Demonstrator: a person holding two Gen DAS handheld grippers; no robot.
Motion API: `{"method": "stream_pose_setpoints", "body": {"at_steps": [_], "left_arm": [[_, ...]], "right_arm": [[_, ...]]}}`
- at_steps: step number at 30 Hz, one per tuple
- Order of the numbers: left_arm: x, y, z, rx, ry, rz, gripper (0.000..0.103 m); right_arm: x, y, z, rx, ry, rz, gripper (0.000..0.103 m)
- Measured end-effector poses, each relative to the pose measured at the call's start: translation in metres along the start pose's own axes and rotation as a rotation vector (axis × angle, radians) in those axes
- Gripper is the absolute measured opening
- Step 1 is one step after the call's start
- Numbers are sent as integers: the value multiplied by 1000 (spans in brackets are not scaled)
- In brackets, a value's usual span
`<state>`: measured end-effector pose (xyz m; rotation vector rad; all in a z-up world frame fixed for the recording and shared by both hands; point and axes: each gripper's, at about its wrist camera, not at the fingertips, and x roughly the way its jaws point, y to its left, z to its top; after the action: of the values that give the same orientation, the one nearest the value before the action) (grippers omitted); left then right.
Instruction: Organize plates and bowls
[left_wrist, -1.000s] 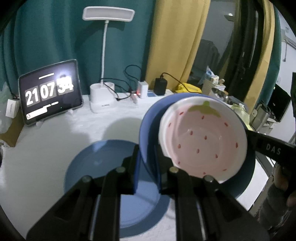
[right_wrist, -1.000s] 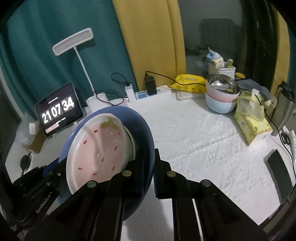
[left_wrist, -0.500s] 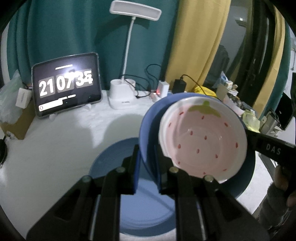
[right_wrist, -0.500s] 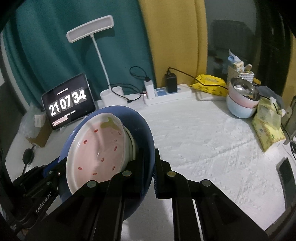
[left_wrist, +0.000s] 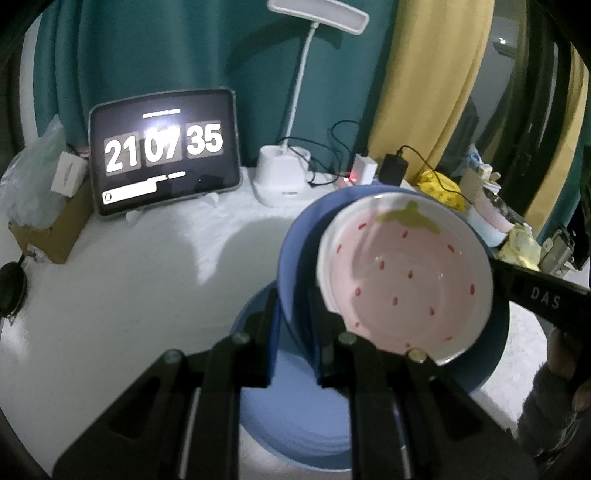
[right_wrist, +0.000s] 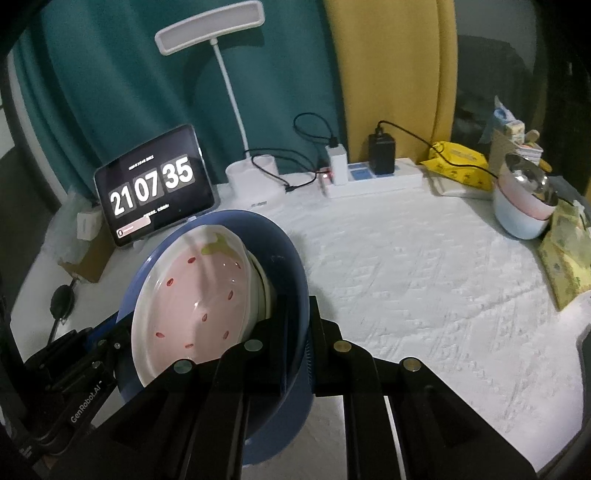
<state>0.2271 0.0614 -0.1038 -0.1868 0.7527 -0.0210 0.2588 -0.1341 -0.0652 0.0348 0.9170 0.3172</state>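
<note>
Pink strawberry bowl (left_wrist: 404, 280) nested in blue bowl (left_wrist: 295, 258), mid-frame, tilted. Left gripper (left_wrist: 295, 347) and right gripper (right_wrist: 297, 341) clenched on opposite blue rims, above blue plate (left_wrist: 291, 413).

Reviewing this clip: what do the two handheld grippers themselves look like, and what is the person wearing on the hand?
Both grippers are matte black, with angular linkage arms dotted with round silver pivot pins. The left gripper shows white "GenRobot.AI" lettering on its body in the right wrist view. The right gripper bears white letters "DAS" in the left wrist view. A grey knit cuff covers the wrist.
</note>
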Motion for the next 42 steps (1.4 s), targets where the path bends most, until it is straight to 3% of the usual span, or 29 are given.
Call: {"method": "stream_pose_setpoints", "body": {"at_steps": [11,42], "left_arm": [[9,14,-6,-17,38,30,13],[5,5,-6,28,11,78,17]], "right_arm": [[25,7,-7,6,47,34,11],[37,0,-16,0,96,37,13]]}}
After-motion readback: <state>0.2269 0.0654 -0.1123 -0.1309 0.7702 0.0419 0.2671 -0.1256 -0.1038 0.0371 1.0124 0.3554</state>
